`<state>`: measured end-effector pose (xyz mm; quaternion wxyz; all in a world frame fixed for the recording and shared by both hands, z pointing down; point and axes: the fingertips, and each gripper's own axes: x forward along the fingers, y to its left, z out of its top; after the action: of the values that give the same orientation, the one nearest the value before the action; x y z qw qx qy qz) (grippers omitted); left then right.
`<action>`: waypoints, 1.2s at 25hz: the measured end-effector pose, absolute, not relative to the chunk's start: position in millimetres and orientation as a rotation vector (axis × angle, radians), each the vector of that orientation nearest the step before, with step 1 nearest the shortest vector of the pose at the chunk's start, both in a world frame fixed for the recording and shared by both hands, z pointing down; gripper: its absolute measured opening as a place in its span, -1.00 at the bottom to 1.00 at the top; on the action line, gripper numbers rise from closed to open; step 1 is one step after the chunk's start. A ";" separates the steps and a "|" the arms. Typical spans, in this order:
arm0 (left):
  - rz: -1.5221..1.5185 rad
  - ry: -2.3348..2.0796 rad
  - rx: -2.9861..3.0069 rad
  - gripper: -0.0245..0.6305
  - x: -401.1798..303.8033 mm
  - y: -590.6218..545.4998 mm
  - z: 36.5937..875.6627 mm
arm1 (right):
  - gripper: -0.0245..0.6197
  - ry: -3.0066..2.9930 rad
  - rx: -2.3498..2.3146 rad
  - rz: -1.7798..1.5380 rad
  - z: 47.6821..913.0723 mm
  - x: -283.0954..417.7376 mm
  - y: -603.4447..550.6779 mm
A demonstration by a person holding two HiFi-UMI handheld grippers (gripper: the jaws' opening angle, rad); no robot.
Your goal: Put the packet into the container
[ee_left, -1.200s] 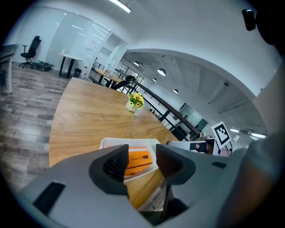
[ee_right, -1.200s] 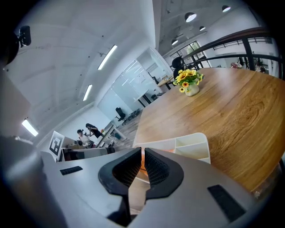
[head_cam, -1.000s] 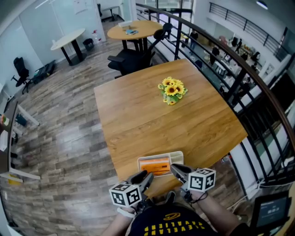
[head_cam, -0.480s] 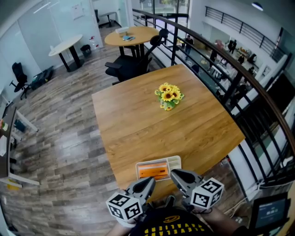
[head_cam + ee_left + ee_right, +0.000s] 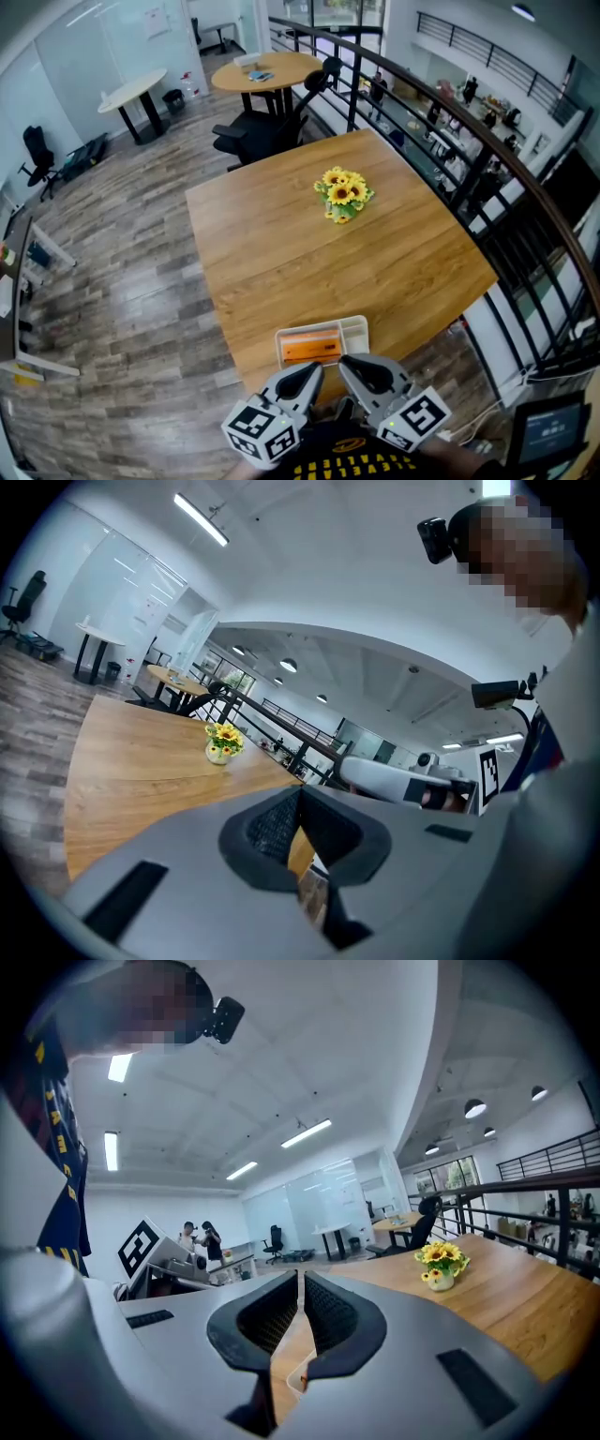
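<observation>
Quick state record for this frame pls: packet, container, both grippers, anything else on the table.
packet: orange, lying inside the container
container: white, at the near edge of the table, just ahead of both grippers
left gripper: fingers together, nothing between them
right gripper: fingers together, nothing between them
other: sunflowers in a small vase, towards the table's far side
task status: packet already sits in the container

Wooden table (image 5: 281, 253) with sunflower pot (image 5: 343, 195) (mid-table) and white container (image 5: 357, 329) at near edge
</observation>
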<state>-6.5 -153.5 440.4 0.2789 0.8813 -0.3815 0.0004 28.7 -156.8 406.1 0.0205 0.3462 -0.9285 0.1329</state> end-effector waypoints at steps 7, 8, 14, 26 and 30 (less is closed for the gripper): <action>0.018 -1.026 2.386 -0.93 -2.9 -151.3 436.8 | -0.83 -2.925 1.134 0.208 383.7 31.4 -153.6; 0.021 -1.030 2.394 -0.93 -2.5 -151.5 435.6 | -0.83 -2.925 1.141 0.194 382.2 31.9 -154.1; 0.044 -1.038 2.414 -0.93 -0.5 -151.6 431.2 | -0.83 -2.924 1.133 0.183 382.3 31.7 -154.3; 0.036 -1.046 2.431 -0.93 -4.7 -150.5 424.6 | -0.83 -2.924 1.117 0.189 381.1 27.2 -152.3; 0.035 -1.051 2.443 -0.93 -4.6 -150.9 422.3 | -0.83 -2.929 1.114 0.175 377.7 27.1 -152.2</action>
<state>-4.6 -150.9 422.3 0.2388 0.8919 -0.3838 0.0129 27.1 -152.2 377.7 0.0017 0.3549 -0.9332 0.0557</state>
